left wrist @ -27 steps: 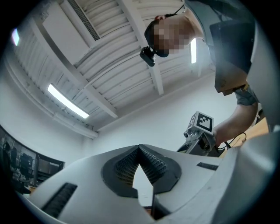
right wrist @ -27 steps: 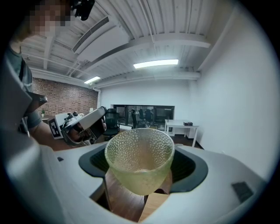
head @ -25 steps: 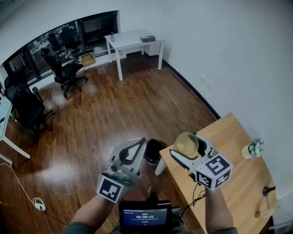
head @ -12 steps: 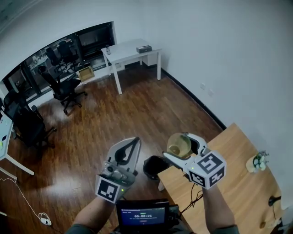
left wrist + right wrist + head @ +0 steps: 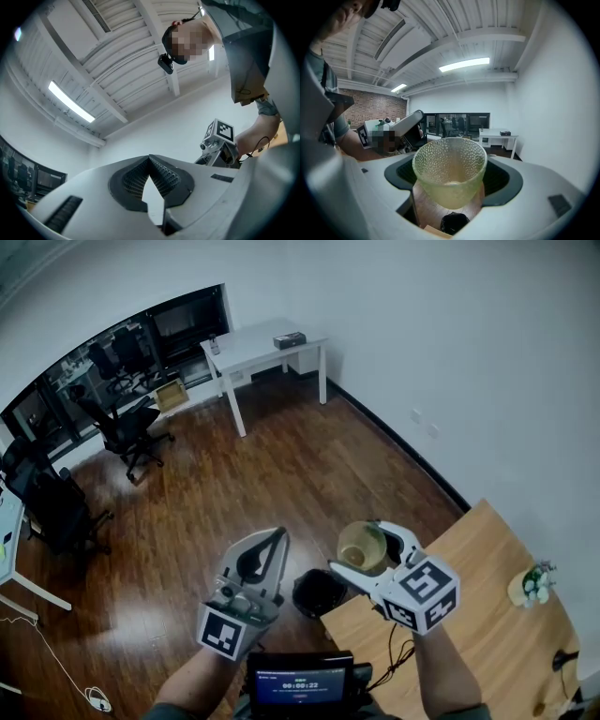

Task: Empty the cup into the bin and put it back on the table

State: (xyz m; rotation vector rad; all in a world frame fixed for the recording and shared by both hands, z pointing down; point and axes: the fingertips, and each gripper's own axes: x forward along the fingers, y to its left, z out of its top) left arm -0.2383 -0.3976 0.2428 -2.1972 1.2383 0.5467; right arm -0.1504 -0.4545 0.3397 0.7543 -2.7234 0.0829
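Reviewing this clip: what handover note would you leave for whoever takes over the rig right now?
Left gripper: jaws shut, empty, pointing upward.
Right gripper: jaws shut on the cup, held upright in the air by the table corner.
Bin: on the floor at that corner, below and between the grippers.
Done: cup is off the table.
Left: tip it over the bin, then set it back on the table. Its contents cannot be made out.

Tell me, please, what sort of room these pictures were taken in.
Probably an office: black swivel chairs stand on a wooden floor, a white desk stands by the wall, and a glass partition shows more chairs behind.
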